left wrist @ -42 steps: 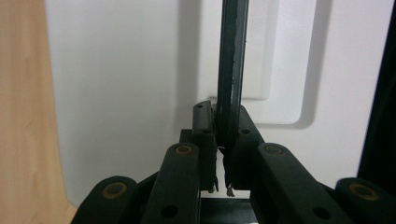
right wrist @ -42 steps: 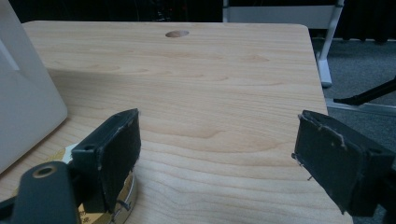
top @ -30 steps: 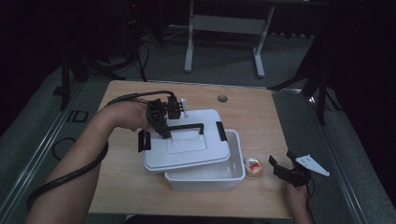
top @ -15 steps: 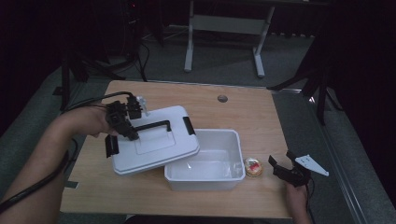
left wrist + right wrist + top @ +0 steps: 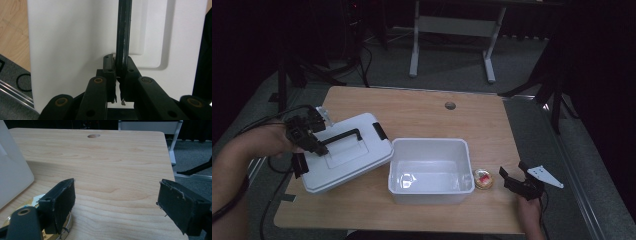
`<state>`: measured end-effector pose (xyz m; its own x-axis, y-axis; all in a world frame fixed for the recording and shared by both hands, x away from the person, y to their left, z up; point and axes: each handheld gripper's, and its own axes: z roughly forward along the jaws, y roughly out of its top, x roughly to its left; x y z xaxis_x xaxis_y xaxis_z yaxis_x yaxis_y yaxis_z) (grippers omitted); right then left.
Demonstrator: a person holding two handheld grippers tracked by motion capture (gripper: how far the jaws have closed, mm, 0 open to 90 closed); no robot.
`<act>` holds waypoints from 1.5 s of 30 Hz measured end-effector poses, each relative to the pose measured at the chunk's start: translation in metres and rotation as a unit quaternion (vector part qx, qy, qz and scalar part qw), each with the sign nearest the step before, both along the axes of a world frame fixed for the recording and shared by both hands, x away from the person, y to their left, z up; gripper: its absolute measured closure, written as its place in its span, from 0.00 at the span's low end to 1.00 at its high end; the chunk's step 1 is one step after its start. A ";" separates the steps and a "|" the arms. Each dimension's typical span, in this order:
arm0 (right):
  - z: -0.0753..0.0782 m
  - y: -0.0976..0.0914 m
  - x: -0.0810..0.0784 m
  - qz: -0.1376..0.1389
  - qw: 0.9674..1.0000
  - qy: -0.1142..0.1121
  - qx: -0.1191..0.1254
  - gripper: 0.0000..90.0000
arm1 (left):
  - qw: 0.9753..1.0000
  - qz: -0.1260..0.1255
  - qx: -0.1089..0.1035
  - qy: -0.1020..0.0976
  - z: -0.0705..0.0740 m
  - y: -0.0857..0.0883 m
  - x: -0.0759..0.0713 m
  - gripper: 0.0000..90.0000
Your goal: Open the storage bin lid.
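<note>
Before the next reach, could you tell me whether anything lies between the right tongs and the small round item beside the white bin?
Nothing visible does: the open right tongs sit just right of the round item, bare table between them.

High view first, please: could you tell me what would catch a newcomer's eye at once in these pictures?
The white lid stands out, tilted at the table's left side, its black handle clamped in the left tongs. Beside it, mid-table, sits the open white bin. Right of the bin lies a small round gold-rimmed thing, with the right tongs open close by it.
</note>
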<state>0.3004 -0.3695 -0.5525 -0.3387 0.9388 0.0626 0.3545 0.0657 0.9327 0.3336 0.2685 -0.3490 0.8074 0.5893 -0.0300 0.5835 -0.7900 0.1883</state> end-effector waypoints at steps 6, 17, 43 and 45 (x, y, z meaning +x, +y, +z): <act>0.000 0.000 0.000 0.000 1.000 0.000 -0.002 0.16 | 1.000 0.024 -0.008 0.010 -0.019 0.021 -0.001 0.92; 0.000 0.000 0.000 0.001 1.000 0.001 -0.001 0.16 | 0.998 0.055 -0.018 0.031 -0.071 0.036 0.007 0.92; 0.000 0.001 0.000 0.005 1.000 0.002 -0.002 0.16 | 0.994 0.083 -0.042 0.052 -0.145 0.043 0.017 0.92; 0.000 0.001 0.000 0.005 1.000 0.002 -0.002 0.16 | 0.994 0.086 -0.042 0.055 -0.145 0.043 0.017 0.92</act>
